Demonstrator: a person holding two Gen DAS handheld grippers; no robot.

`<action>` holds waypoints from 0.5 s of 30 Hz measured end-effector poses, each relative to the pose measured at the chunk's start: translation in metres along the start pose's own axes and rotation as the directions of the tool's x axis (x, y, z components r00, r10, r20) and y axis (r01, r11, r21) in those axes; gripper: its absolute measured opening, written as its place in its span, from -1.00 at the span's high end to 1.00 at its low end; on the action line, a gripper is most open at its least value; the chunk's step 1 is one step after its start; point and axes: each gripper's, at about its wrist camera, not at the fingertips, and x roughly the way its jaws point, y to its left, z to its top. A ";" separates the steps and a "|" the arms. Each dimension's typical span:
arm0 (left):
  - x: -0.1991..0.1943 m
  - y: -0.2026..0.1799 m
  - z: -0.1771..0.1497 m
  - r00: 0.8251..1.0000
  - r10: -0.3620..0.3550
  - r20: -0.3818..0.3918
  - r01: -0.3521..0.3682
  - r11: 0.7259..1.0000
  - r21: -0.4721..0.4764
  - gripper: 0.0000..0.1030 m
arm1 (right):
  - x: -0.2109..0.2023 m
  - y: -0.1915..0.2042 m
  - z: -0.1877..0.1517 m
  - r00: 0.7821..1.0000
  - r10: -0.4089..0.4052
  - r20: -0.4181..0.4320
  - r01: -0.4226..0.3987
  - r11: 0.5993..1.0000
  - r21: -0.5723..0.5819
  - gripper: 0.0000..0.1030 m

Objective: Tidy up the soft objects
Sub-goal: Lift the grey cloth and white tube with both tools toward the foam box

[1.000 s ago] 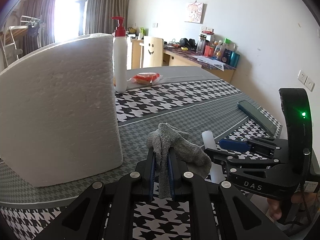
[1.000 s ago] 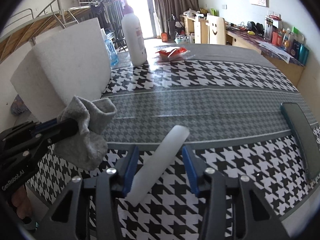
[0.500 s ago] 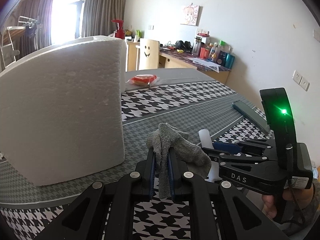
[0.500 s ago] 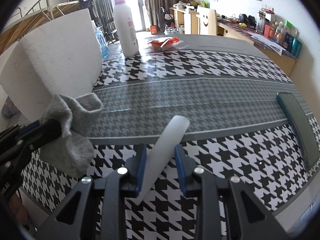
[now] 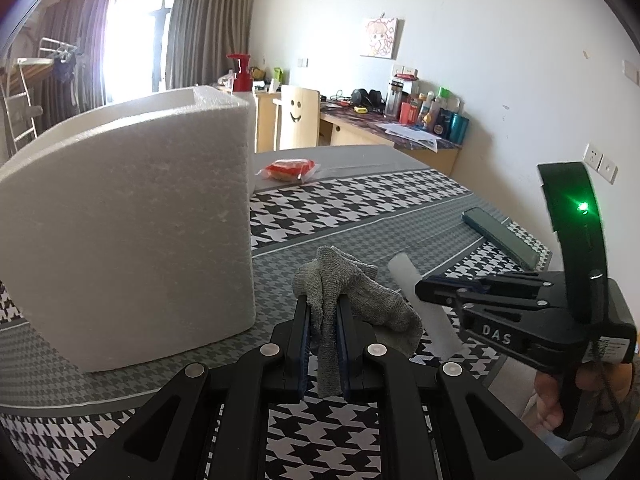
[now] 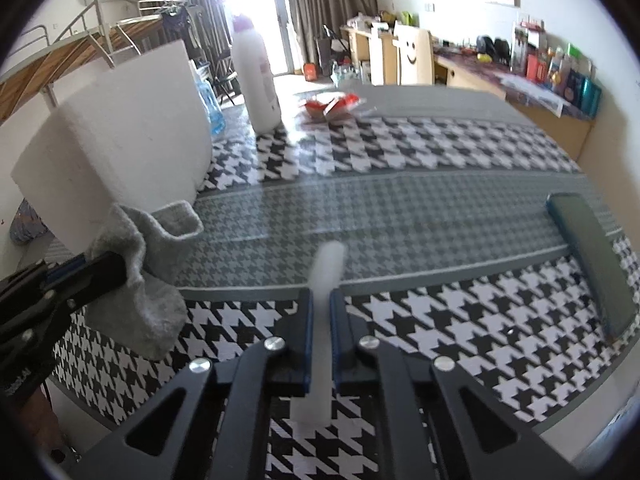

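Observation:
A grey sock (image 5: pixel 360 296) hangs bunched between the pads of my left gripper (image 5: pixel 323 304), which is shut on it just above the houndstooth table. In the right wrist view the sock (image 6: pixel 152 280) and the left gripper (image 6: pixel 116 264) sit at the left. A white foam strip (image 6: pixel 328 264) lies lengthwise between the fingers of my right gripper (image 6: pixel 320 300). The jaws are closing and the pads press on the strip, squeezing it thin. In the left wrist view the right gripper (image 5: pixel 420 288) reaches in from the right over the strip (image 5: pixel 402 270).
A tall white foam box (image 5: pixel 132 220) stands on the left, close to the sock. Behind it are a white pump bottle (image 6: pixel 256 80) and a red snack packet (image 6: pixel 332 104). A dark green flat case (image 6: pixel 592 260) lies near the table's right edge. A hand (image 5: pixel 552 404) holds the right gripper's handle.
The right gripper's jaws have come together on the white foam strip and pinched it. The left gripper keeps its hold on the sock; the view has shifted only slightly.

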 end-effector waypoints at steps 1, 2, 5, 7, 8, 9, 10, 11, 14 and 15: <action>-0.002 -0.001 0.000 1.000 0.003 0.003 -0.003 1.000 0.001 0.76 | -0.002 0.001 0.001 1.000 0.001 0.007 -0.001 1.000 -0.002 0.80; -0.004 -0.001 0.000 1.000 0.005 0.006 -0.005 1.000 0.001 0.76 | -0.005 0.001 0.002 1.000 0.003 0.016 -0.003 1.000 -0.004 0.80; -0.009 -0.004 -0.001 1.000 0.011 0.016 -0.011 1.000 0.004 0.76 | -0.011 0.002 0.003 0.999 0.010 0.032 -0.010 1.000 -0.008 0.80; -0.013 -0.006 -0.003 1.000 0.012 0.021 -0.012 1.000 0.003 0.76 | -0.016 0.003 0.001 0.999 0.012 0.043 -0.011 1.000 -0.012 0.80; -0.015 -0.007 -0.003 1.000 0.015 0.025 -0.016 1.000 0.006 0.76 | -0.018 0.004 0.002 0.999 0.014 0.049 -0.013 1.000 -0.012 0.80; -0.017 -0.008 -0.003 0.999 0.018 0.028 -0.018 1.000 0.007 0.76 | -0.021 0.004 0.002 0.998 0.016 0.056 -0.015 1.000 -0.015 0.80; -0.019 -0.008 -0.004 0.999 0.019 0.032 -0.019 1.000 0.007 0.76 | -0.022 0.005 0.003 0.998 0.016 0.061 -0.015 1.000 -0.018 0.80; -0.020 -0.008 -0.004 0.999 0.019 0.035 -0.020 1.000 0.006 0.76 | -0.024 0.004 0.003 0.998 0.018 0.067 -0.016 1.000 -0.021 0.80; -0.025 -0.009 -0.004 0.999 0.026 0.043 -0.026 1.000 0.004 0.76 | -0.031 0.006 0.005 0.996 0.023 0.085 -0.021 0.999 -0.030 0.80; -0.027 -0.010 -0.004 0.999 0.027 0.047 -0.027 1.000 0.006 0.76 | -0.033 0.007 0.005 0.996 0.025 0.091 -0.022 0.999 -0.034 0.80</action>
